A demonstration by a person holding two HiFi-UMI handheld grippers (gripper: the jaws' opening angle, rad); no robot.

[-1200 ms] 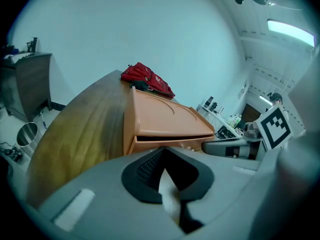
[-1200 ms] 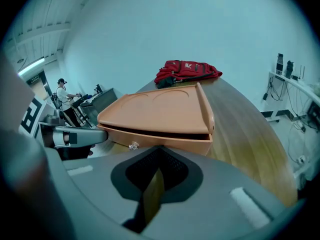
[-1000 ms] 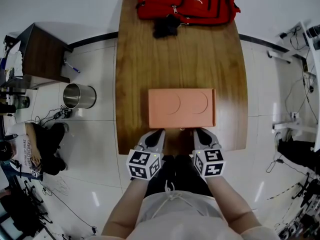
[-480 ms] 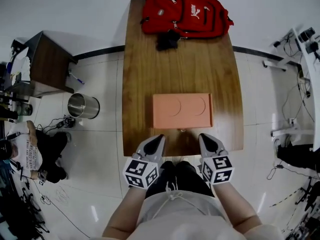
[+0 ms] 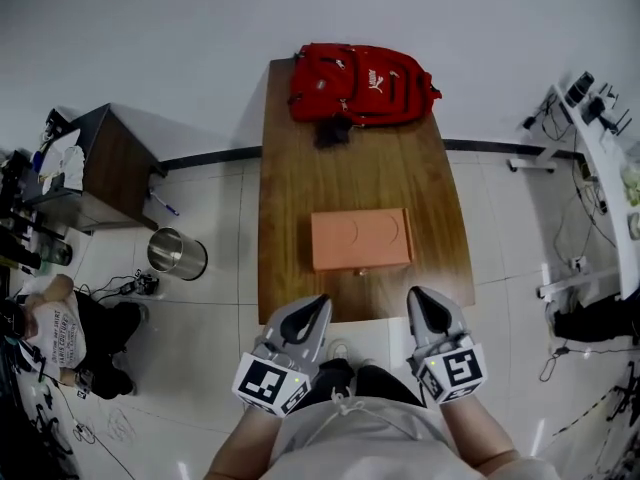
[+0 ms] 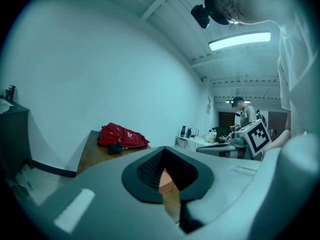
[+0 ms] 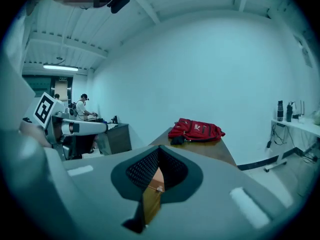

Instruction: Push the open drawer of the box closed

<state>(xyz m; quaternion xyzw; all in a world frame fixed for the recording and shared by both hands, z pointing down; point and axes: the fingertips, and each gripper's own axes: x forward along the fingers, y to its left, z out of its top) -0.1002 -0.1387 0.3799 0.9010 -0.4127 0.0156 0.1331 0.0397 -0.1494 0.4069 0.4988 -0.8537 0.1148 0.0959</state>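
Left gripper (image 5: 318,304) and right gripper (image 5: 419,298) have both pulled back from the box (image 5: 360,239). A second ago their tips were at its near face; now they hang well short of it, off the near edge of the table (image 5: 290,188). Jaws on each are almost together, just a thin slit, with nothing held. Through each slit only a sliver of the box shows beyond.

Box sits mid-table, between the grippers on its near side and the red backpack (image 5: 362,83) on its far side.

Drawer (image 5: 345,266) reads flush with the box body, with only a small knob (image 5: 362,271) standing out from the near face. The box is small in the head view, so I can't rule out a hairline gap.

My read: push is done, the pull-back is the release, and the task looks complete. If a gap remains, one more straight nudge on the near face beside the knob should seat it.
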